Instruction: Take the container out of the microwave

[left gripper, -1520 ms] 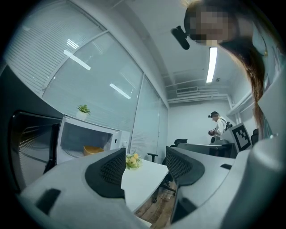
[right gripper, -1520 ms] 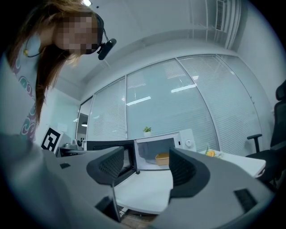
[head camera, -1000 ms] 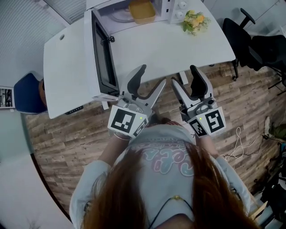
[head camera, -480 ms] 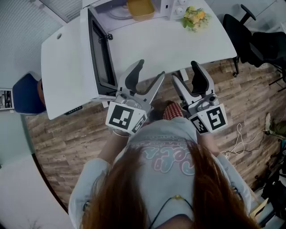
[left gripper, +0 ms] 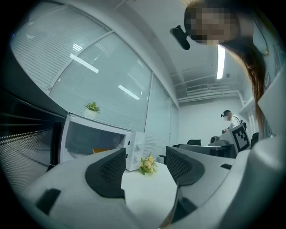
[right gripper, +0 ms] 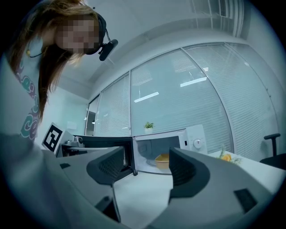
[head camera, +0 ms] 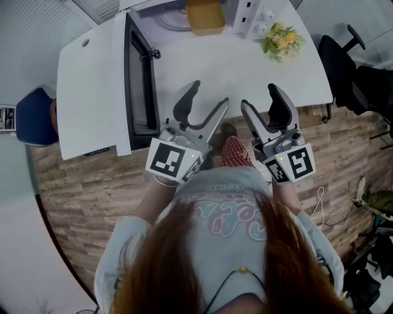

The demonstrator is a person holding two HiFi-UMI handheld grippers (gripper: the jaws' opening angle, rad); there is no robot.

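A yellow container [head camera: 205, 17] sits inside the white microwave [head camera: 250, 13] at the far side of the white table [head camera: 227, 61]; the right gripper view shows the container [right gripper: 163, 161] in the cavity on the turntable. The microwave door [head camera: 136, 73] hangs wide open to the left. My left gripper [head camera: 207, 101] is open with nothing in it, held at the table's near edge by the door. My right gripper [head camera: 261, 100] is also open and holds nothing, beside the left one. Both are well short of the microwave.
A small bunch of yellow flowers [head camera: 280, 40] lies on the table right of the microwave. Black office chairs [head camera: 362, 73] stand at the right. A blue seat [head camera: 35, 116] is at the left, over wooden flooring. A distant person [left gripper: 230, 120] stands in the left gripper view.
The head view has shifted slightly, so the table and microwave sit a little farther right and lower. Both grippers keep the same open pose at the table's near edge.
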